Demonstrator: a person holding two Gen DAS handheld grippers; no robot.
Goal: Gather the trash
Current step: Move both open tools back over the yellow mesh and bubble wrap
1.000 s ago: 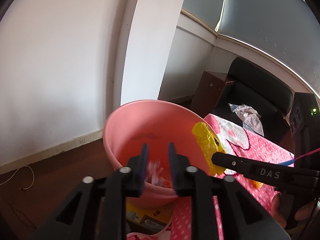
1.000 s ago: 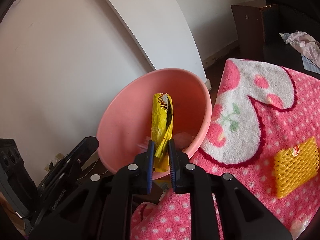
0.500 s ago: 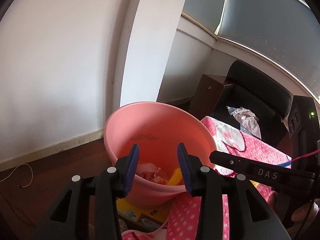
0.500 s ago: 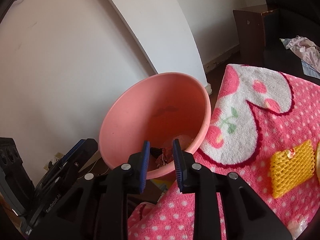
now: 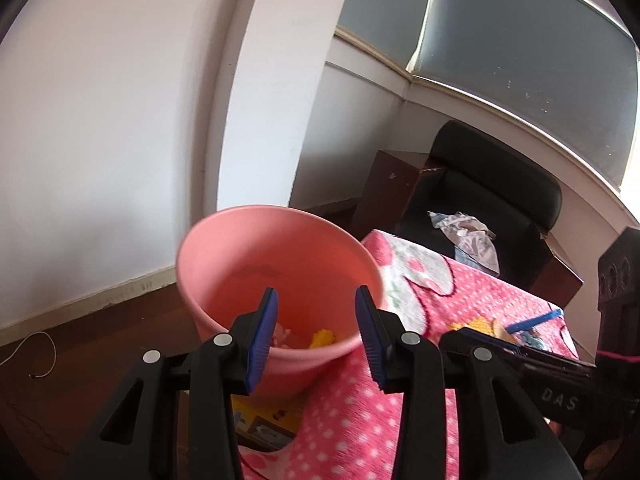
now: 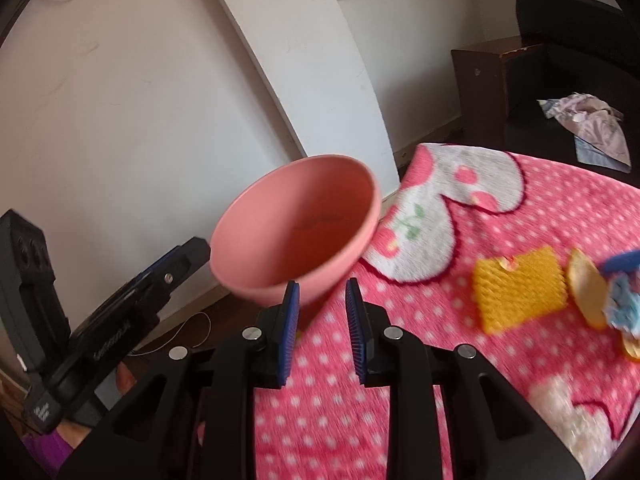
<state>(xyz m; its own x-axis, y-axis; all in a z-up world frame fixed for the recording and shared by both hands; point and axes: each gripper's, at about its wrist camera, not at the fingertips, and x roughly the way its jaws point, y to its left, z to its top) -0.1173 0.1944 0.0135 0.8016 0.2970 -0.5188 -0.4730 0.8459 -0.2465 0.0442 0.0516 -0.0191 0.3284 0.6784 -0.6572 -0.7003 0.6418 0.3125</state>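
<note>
A pink bucket (image 5: 280,248) stands beside the pink dotted blanket (image 5: 360,420). Yellow and pale scraps of trash (image 5: 322,338) lie at its bottom. My left gripper (image 5: 316,304) hangs open and empty just short of the bucket's near rim. My right gripper (image 6: 322,294) is also open and empty, over the blanket's edge (image 6: 440,360) beside the bucket (image 6: 296,232). On the blanket to its right lie a yellow foam net (image 6: 520,292), an orange peel (image 6: 584,288) and a blue wrapper (image 6: 624,300).
A black chair (image 5: 500,184) with crumpled cloth (image 5: 468,236) and a brown cabinet (image 5: 392,196) stand behind the blanket. White wall and pillar rise behind the bucket. A thin cord (image 5: 36,356) lies on the dark floor. A yellow box (image 5: 260,420) sits under the bucket.
Both grippers opened: the right let its yellow wrapper fall into the bucket, the left released its pale scrap. Both then drew back and up from the bucket.
</note>
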